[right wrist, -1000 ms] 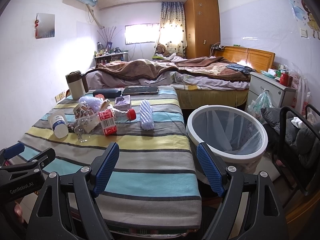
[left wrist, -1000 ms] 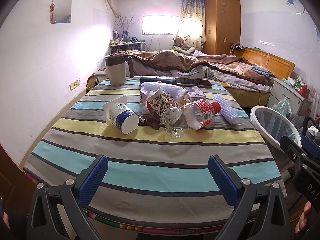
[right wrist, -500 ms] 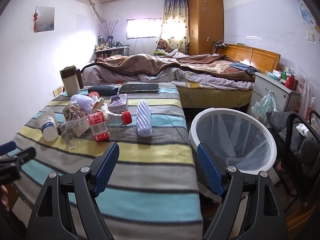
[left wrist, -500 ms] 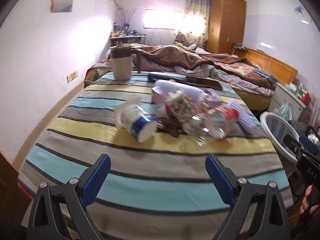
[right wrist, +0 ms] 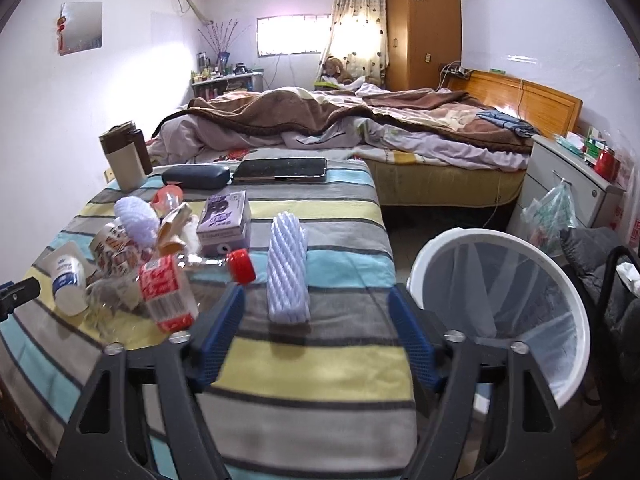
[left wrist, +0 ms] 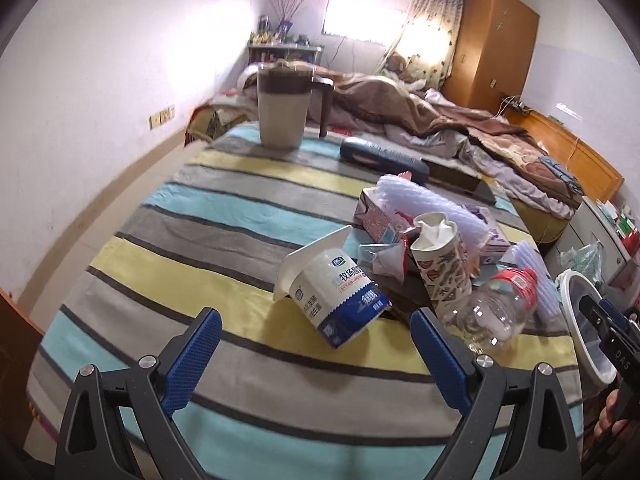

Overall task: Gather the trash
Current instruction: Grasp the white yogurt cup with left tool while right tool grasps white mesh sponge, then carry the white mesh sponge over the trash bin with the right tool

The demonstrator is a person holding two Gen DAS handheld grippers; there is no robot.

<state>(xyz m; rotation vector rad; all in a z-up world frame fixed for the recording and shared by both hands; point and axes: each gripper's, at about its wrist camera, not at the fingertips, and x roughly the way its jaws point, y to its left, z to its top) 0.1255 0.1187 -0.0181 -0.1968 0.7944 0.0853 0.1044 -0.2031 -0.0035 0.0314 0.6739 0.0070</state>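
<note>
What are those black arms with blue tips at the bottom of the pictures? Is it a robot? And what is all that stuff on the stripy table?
It is not a robot. A person holds a grabber tool in each hand, and each tool carries a small camera looking out along its two blue-tipped fingers. One picture is from the left gripper, the other from the right gripper. Both are open and hold nothing; the right one's fingers have just been closing a little. On the striped table lies rubbish: a yogurt cup on its side, a crushed paper cup, a squashed plastic bottle with a red cap, and a white foam sleeve. Beside the table stands a white bin, where the rubbish probably goes.
</note>
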